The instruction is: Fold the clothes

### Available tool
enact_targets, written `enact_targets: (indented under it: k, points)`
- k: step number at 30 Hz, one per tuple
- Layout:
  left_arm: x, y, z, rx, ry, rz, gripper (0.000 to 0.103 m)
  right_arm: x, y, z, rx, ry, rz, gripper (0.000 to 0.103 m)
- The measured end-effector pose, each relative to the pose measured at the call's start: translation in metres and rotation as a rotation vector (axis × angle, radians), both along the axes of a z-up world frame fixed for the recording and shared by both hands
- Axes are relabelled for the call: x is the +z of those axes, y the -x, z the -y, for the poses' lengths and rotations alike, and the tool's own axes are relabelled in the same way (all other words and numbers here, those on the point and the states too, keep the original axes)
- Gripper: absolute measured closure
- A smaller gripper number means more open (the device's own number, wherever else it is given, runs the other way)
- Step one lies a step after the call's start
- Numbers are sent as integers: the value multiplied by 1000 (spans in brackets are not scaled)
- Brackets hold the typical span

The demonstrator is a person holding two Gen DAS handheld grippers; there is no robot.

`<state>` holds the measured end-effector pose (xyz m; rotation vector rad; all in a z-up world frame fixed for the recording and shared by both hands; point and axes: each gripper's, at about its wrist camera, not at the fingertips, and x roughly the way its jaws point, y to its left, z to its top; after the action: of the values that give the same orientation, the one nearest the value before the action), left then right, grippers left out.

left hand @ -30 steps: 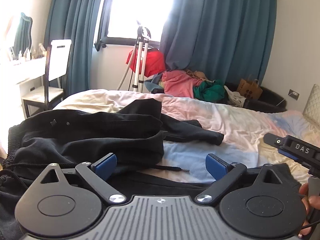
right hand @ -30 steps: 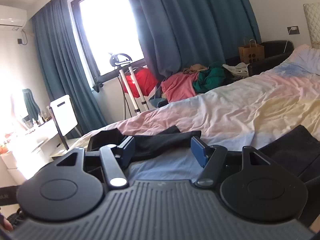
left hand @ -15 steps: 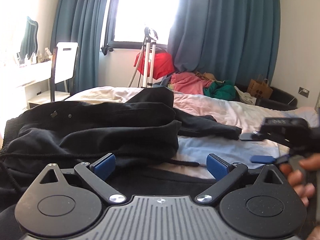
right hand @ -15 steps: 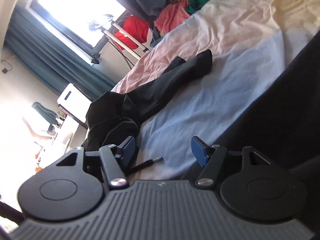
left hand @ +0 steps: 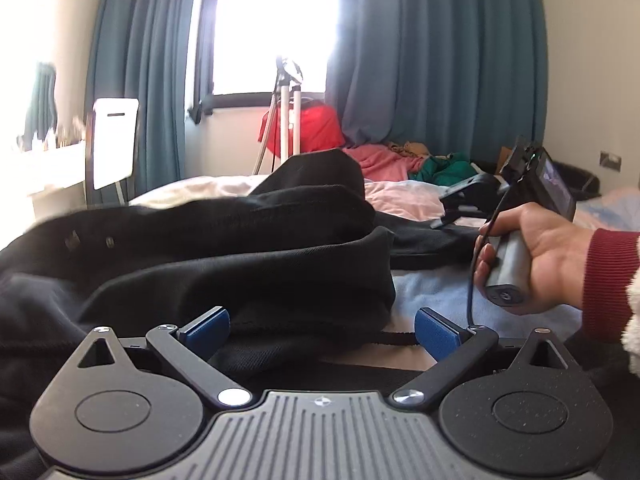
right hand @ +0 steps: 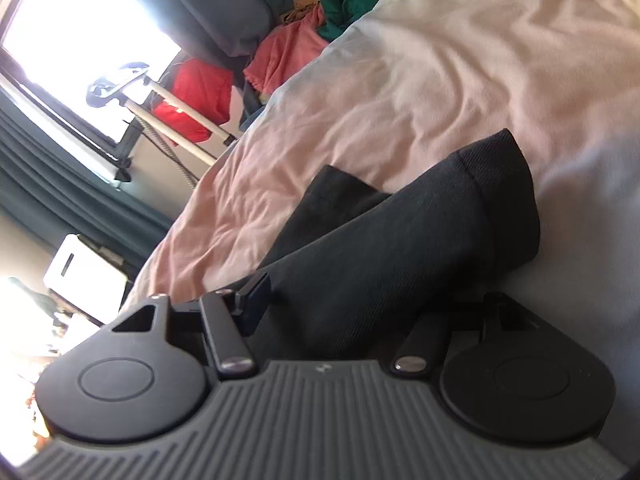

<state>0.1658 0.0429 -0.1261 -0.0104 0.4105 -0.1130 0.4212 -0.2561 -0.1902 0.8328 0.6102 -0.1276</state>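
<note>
A black garment (left hand: 224, 248) lies bunched on the bed, right in front of my left gripper (left hand: 320, 332), which is open low over the cloth; a black drawstring (left hand: 394, 336) runs between its blue pads. A hand (left hand: 536, 256) holds the other gripper's handle to the right, over the garment's long black leg. In the right wrist view, which is tilted, my right gripper (right hand: 344, 312) is open with that black leg end (right hand: 420, 232) lying between its fingers. The cloth hides its right pad.
The bed sheet (right hand: 440, 80) is pale pink and blue and wrinkled. Beyond the bed are a pile of pink and green clothes (left hand: 400, 160), a white tripod (left hand: 288, 120) by the window, and a white chair (left hand: 114, 136) at a desk on the left.
The right gripper has dropped and moved forward onto the black leg end, which now lies between its fingers. The left gripper has sunk lower behind the bunched garment. The hand has come further into the left view.
</note>
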Motion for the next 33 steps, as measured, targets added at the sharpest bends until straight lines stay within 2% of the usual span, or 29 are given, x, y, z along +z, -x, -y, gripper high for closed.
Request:
enact_targets:
  k: [1, 3, 8, 12, 17, 19, 21, 23, 33]
  points:
    - [-2, -1, -2, 1, 9, -1, 3, 2, -7, 2, -21, 18, -16, 71]
    - [-1, -2, -4, 5, 21, -3, 3, 17, -6, 3, -53, 83, -1, 92]
    - [7, 4, -9, 30, 35, 23, 4, 80, 39, 10, -117, 300, 154, 93]
    - [21, 21, -9, 45, 30, 70, 4, 136, 105, 45, -235, 440, 245, 93]
    - [37, 41, -5, 36, 42, 103, 4, 199, 161, 102, -413, 528, 301, 93]
    - [41, 47, -2, 31, 27, 113, 4, 212, 160, 123, -433, 516, 285, 93]
    - [40, 47, 2, 25, 5, 111, 4, 210, 150, 138, -435, 523, 254, 93]
    - [34, 42, 4, 22, -5, 94, 4, 190, 149, 151, -437, 507, 225, 93]
    - [11, 18, -3, 28, 20, 15, 4, 83, 193, 199, -450, 181, 104, 87]
